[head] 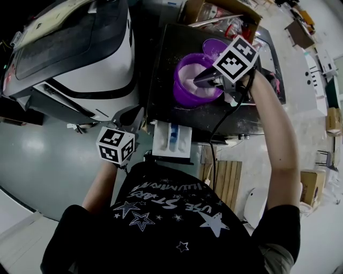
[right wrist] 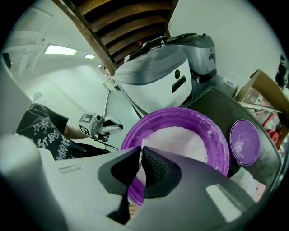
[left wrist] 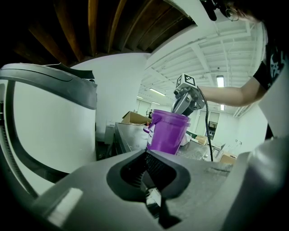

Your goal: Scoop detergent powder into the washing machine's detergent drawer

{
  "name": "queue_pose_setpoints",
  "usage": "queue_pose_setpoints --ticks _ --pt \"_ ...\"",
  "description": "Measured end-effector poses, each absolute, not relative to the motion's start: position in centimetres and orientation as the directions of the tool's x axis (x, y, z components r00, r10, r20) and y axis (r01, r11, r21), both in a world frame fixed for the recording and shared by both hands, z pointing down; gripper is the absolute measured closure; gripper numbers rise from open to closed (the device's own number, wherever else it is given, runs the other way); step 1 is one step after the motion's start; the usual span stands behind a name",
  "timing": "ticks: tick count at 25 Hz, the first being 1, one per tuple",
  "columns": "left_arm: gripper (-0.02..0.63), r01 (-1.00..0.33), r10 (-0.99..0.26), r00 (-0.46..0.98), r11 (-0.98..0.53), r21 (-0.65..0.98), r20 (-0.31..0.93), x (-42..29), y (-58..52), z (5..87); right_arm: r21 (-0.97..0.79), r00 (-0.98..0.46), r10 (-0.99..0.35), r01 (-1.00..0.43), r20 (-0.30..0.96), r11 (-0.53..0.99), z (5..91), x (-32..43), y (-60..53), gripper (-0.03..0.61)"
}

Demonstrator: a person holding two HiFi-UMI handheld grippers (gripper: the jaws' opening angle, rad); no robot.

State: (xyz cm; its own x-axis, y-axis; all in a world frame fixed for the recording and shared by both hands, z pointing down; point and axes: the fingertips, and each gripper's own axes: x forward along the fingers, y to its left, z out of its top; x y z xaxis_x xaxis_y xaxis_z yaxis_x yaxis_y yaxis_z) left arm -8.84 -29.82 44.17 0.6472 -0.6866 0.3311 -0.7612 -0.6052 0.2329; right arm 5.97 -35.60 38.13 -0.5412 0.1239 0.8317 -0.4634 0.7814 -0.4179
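Reaches the right claw (head: pixel 199 81) down into a purple bucket (head: pixel 183 92) standing near the middle of the dark worktop (head: pixel 163 64), with the tips just over the white detergent powder (head: pixel 197 88) heaped inside. Has that claw pressed together, showing only a hairline pale slit between its pads and nothing identifiable pinched there. Holds the left claw (head: pixel 135 116) off the worktop's near left corner, likewise pressed together and empty, aimed at the bucket's side from lower down. Finds the detergent drawer (head: pixel 171 140) standing open under the worktop's near edge, white with a blue compartment, just beside the left claw and apart from the bucket. Finds the bucket's purple lid (head: pixel 215 47) lying flat just behind the bucket, dusted with powder, near a cardboard box (head: pixel 220 10) by the far edge. Beside the worktop's left edge, a white and grey machine (head: pixel 91 59) with a dark top.
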Motion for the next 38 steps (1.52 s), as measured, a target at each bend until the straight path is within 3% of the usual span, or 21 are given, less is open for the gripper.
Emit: queue_pose_setpoints --ticks 6,16,24,38 --pt "0.613 -0.760 -0.686 0.649 -0.609 0.229 0.329 -8.2 -29.0 44.0 -0.439 -0.617 0.040 -0.511 0.786 0.739 37.0 6.9 -35.8 0.540" --pt "0.613 -0.768 -0.694 0.639 -0.601 0.222 0.332 -8.0 -26.9 43.8 -0.511 -0.717 -0.227 -0.648 0.659 0.565 35.5 9.9 -36.5 0.540" --pt "0.612 -0.766 -0.692 0.640 -0.604 0.218 0.332 -7.3 -25.0 43.6 -0.600 -0.771 -0.391 -0.637 0.503 0.484 34.9 11.4 -35.4 0.540" --pt "0.612 -0.765 -0.687 0.640 -0.612 0.200 0.345 -5.9 -21.2 43.8 -0.813 -0.808 -0.565 -0.438 0.169 0.383 32.5 12.6 -31.7 0.540"
